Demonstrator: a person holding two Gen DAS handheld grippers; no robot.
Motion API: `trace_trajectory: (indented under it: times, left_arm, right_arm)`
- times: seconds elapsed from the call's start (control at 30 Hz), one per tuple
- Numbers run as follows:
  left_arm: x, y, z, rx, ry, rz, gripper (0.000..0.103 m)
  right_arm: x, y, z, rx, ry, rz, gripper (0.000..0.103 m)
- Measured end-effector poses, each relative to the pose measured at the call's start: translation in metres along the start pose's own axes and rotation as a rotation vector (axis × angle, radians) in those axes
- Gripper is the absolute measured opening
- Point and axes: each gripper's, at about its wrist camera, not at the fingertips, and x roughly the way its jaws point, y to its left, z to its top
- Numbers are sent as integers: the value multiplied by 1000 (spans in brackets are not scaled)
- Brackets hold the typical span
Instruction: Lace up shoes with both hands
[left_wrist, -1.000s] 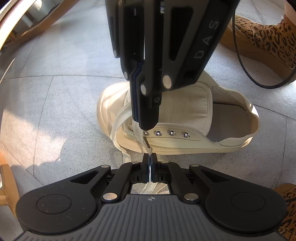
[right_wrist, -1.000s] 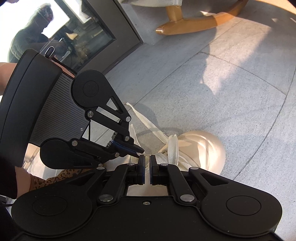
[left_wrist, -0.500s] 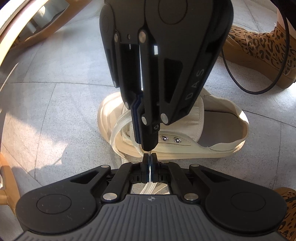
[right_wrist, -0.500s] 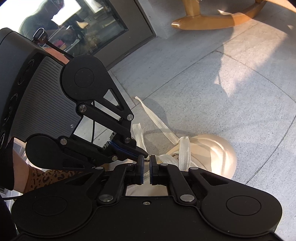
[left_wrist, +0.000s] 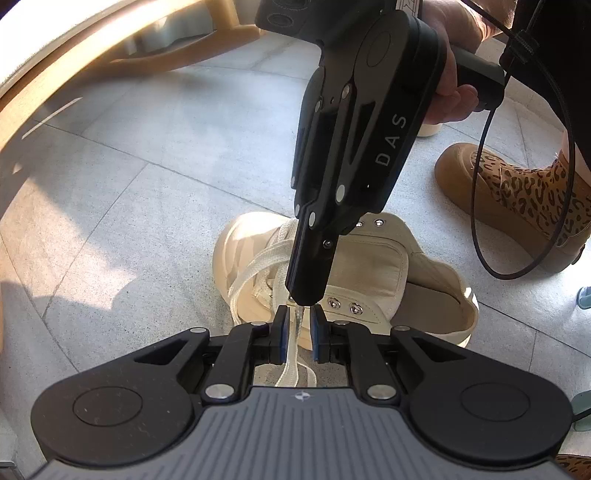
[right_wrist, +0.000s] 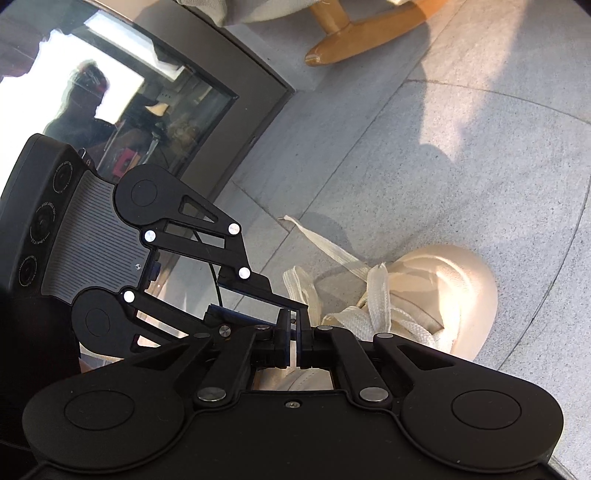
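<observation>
While its fingers part around the lace (left_wrist: 295, 332), left gripper (left_wrist: 297, 325) steeply downward; right gripper (left_wrist: 303, 295) clamped on lace tip.

A cream canvas high-top shoe (left_wrist: 373, 266) lies on its side on the grey stone floor, rounded toe to the left, open collar to the right; its tongue is folded out; a flat cream lace (left_wrist: 255, 266) crosses the lower eyelets only; silver upper eyelets (left_wrist: 345, 304) sit unlaced; one loose lace end (right_wrist: 325, 243) trails across the tiles.
</observation>
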Motion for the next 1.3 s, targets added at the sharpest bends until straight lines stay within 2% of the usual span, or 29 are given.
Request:
trace_trajectory:
  times: [0.1, 0.27, 0.4, 0.8, 1.13, 1.3]
  left_arm:
    - [-3, 2, -1, -27, -29, -10, 11]
    - [-8, 4, -2, -54, -51, -9, 6]
    - [-8, 0, -2, -39, -52, -11, 5]
    - [-8, -2, -4, -31, -50, -8, 0]
    - [-8, -6, -4, -13, -21, -2, 0]
    - [4, -10, -4, 35, 58, 42, 0]
  right_arm:
    - [-1, -6, 0, 55, -11, 44, 2]
    - [-8, -14, -7, 115, -26, 48, 2]
    - [-7, -19, -7, 161, -39, 80, 2]
    - [-6, -20, -7, 173, -35, 107, 2]
    - [-2, -12, -7, 129, -13, 52, 2]
    - [-1, -6, -8, 77, 15, -17, 6]
